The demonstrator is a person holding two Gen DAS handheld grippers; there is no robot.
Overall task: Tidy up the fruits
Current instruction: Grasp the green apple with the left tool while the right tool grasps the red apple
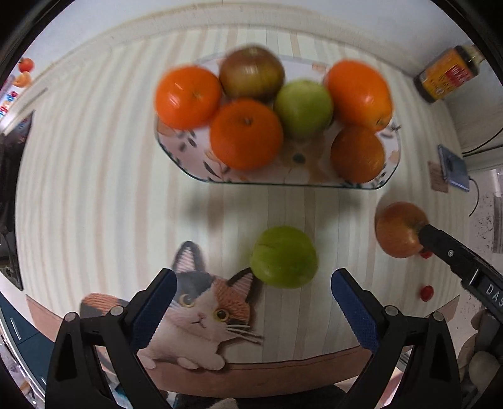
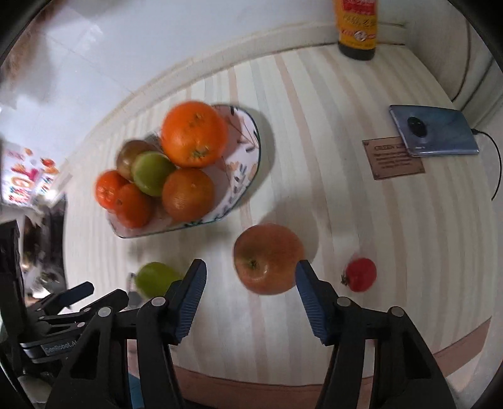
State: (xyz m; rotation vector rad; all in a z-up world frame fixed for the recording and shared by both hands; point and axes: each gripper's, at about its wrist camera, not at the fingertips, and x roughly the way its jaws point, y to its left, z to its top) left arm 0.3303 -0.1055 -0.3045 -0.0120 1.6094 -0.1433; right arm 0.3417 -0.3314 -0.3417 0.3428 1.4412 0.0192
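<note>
- Plate at 12 o'clock on the striped desk, heaped with oranges, a green apple and a brownish one.
- Left claw at 6 o'clock, jaws spread wide, nothing gripped; loose green apple lies just past its tips, untouched.
- Red apple on the desk at 3 o'clock of the green one; right claw half-spread around it, right pad at its skin, left pad clear.
- Small tomato at 3 o'clock of the red apple.
- Bottle and phone at 1 o'clock.
</note>
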